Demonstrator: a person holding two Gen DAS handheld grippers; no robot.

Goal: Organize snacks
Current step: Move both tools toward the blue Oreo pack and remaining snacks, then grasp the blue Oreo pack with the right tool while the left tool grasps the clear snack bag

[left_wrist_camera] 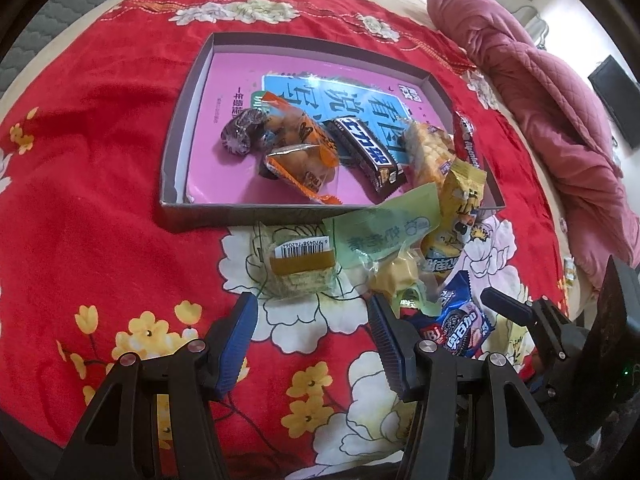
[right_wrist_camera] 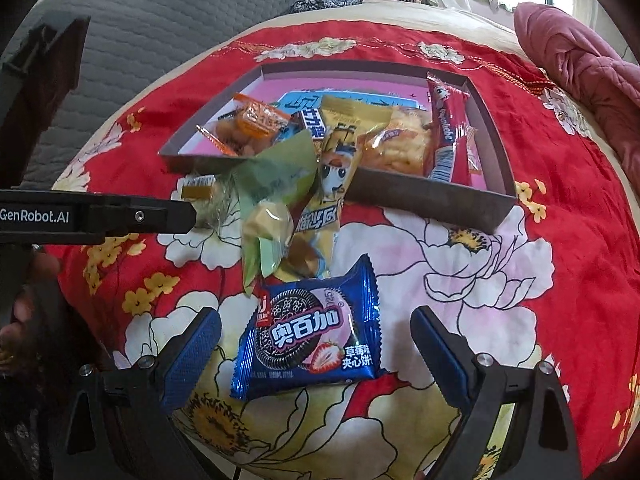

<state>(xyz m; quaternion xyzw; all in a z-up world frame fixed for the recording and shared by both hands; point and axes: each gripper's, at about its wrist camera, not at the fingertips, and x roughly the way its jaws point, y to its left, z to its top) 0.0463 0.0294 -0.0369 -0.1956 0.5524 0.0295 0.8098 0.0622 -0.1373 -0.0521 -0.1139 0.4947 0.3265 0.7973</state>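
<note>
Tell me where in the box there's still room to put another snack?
The box is bare on its pink floor along its left wall and far wall, beyond the dark round candy. The near right part is crowded: orange packets, the chocolate bar and the crispy snack overlap there.

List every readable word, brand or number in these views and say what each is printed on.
"GenRobot.AI": side of the left gripper.
"奥百加": blue cookie packet.
"草莓": same packet, lower right corner; the rest is cut off.
"6 970458 742064": barcode label on the clear-wrapped cake.
Print on the box and its snacks: too distorted to read reliably.
</note>
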